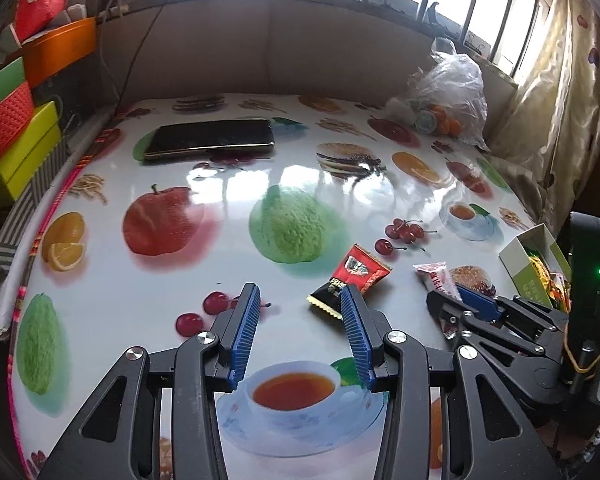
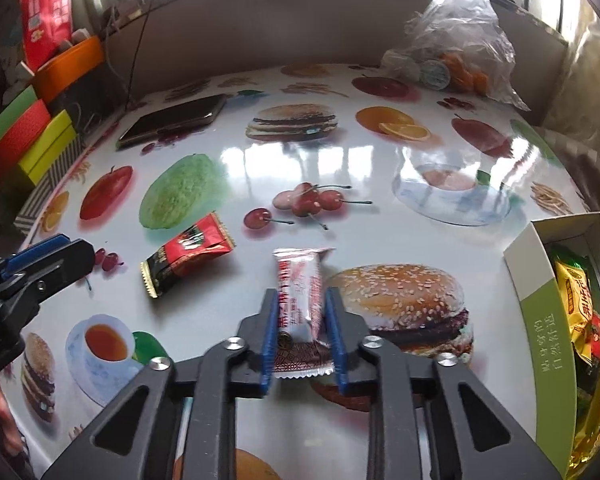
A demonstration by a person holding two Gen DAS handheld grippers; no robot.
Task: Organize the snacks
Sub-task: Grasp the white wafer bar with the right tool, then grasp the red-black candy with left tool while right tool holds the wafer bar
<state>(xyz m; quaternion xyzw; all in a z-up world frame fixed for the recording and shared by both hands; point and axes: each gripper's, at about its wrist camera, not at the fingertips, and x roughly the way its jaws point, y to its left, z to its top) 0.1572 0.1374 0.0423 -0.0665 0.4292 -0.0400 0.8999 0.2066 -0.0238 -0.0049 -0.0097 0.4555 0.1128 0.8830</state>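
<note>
Your right gripper (image 2: 302, 300) pinches the white snack bar (image 2: 300, 280) between its pads, seemingly firmly. Lift straight up, then carry it right to the green box (image 2: 548, 344). Your left gripper (image 1: 300, 308) stands spread, with the red packet (image 1: 356, 274) just ahead.

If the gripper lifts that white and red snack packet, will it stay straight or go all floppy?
Probably a bit floppy: the white-and-red snack packet is thin, crinkly film, already creased where the right hand-held gripper squeezes it. Its free end may droop. It looks light, since it is small and flat. The glossy wrapper might slip, though the ridged blue pads should help hold it.
</note>
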